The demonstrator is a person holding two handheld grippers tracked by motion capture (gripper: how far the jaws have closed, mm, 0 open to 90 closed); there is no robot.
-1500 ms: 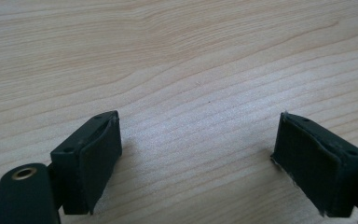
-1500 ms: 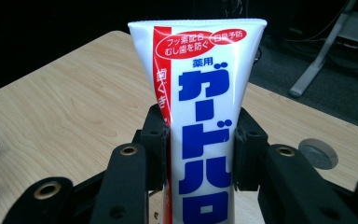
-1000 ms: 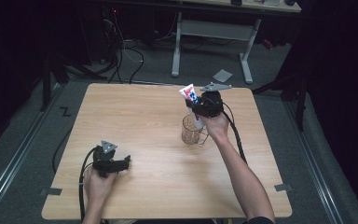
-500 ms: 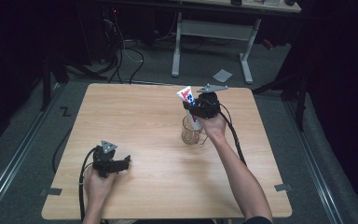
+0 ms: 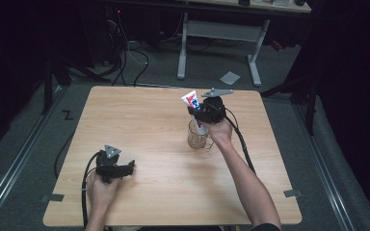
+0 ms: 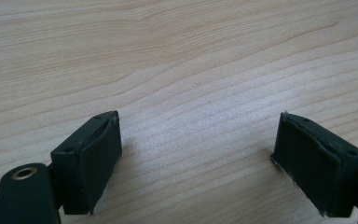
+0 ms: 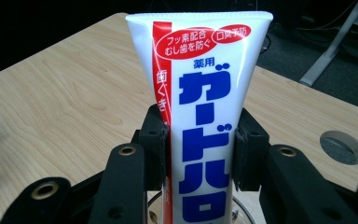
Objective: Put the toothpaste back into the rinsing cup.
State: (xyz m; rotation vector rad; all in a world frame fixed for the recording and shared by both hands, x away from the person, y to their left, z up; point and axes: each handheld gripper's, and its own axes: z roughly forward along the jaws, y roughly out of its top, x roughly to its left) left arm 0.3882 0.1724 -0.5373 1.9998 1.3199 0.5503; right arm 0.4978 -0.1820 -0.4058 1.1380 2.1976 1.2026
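1. the right gripper was over the far right part of the wooden table, held in the person's right hand.
2. its 2 jaws were pressed together on a white toothpaste tube, 1 pad on each side of the tube.
3. in the right gripper view the tube stood upright between the jaws, its flat crimped end on top, with blue and red japanese letters on the front.
4. the lower end of the tube went down into a clear glass cup, which stood on the table just under the gripper.
5. in the high view the tube leaned a little to the left, and its top came out above the gripper.
6. i could not tell if the tube touched the bottom of the cup.
7. the left gripper lay low at the near left part of the table, in the person's left hand, well apart from the cup.
8. its jaws stood wide apart, and between them there was only bare wood.
9. a black cable ran from the right gripper back along the forearm.
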